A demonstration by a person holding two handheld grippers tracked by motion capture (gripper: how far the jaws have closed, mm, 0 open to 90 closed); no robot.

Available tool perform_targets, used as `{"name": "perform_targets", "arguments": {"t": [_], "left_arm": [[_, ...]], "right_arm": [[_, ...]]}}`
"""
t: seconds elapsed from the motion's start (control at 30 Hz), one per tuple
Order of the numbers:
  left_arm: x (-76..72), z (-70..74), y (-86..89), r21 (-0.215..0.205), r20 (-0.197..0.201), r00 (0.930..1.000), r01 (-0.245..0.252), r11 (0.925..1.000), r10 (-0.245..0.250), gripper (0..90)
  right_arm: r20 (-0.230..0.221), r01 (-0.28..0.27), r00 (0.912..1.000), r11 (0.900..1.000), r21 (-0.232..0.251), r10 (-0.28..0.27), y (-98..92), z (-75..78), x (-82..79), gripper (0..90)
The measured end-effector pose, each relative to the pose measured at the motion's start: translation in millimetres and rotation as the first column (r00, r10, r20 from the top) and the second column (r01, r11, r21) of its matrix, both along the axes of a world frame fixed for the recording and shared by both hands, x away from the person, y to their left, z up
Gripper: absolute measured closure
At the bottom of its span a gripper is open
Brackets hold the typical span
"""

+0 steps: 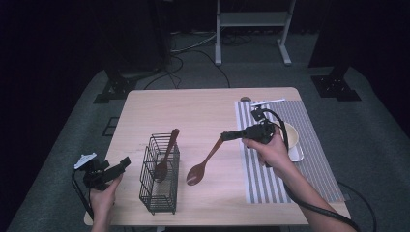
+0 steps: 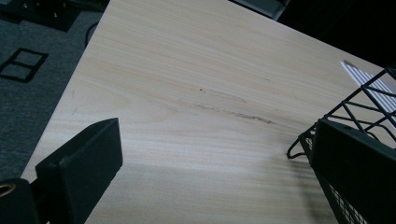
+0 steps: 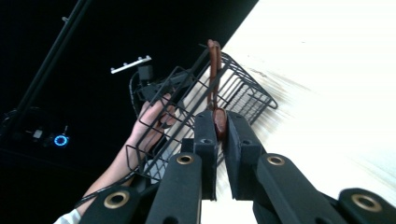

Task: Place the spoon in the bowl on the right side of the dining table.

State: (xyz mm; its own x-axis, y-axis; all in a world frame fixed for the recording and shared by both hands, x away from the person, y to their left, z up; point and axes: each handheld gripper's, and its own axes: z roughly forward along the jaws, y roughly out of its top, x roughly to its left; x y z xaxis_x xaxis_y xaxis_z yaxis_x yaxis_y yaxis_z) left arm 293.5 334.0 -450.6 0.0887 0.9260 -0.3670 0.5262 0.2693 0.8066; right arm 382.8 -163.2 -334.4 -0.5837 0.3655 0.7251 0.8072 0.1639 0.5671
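Note:
My right gripper (image 1: 225,136) is shut on the handle end of a brown wooden spoon (image 1: 203,162). The spoon slants down to the left, and its bowl is low over the table between the wire basket (image 1: 159,193) and the striped mat; whether it touches the wood I cannot tell. In the right gripper view the handle (image 3: 218,119) is pinched between the two black pads, with the basket (image 3: 243,93) beyond. A second wooden spoon (image 1: 166,154) leans inside the basket. My left gripper (image 1: 124,164) hovers at the table's left front edge, left of the basket, open and with nothing in it (image 2: 217,140).
A grey-and-white striped mat (image 1: 263,181) covers the table's right side. On it are a pale bowl (image 1: 291,135), a small metal tray (image 1: 296,155) and a white stick-like item (image 1: 268,102) at the far end. The basket's corner (image 2: 359,102) is close to my left gripper's right jaw.

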Motion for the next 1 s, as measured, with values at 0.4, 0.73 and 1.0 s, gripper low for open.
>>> {"name": "perform_targets", "arguments": {"t": [0.4, 0.73, 1.0], "left_arm": [[0.4, -0.4, -0.5, 0.001, -0.003, 1.0, 0.003, 1.0, -0.003, 1.7], [0.6, -0.7, -0.3, 0.003, -0.003, 1.0, 0.003, 1.0, -0.003, 1.7], [0.6, -1.0, 0.2, 0.002, -0.005, 1.0, 0.001, 1.0, -0.001, 1.7]], "right_arm": [[-0.018, 0.031, 0.9993, 0.999, -0.008, -0.031, -13.7, -9.8, 3.4, 83.1], [-0.026, 0.058, 0.998, 0.998, -0.011, -0.058, -26.1, -12.5, 4.2, 83.0], [-0.032, 0.076, 0.9966, 0.997, -0.012, -0.076, -34.9, -16.4, 5.3, 83.0]]}}
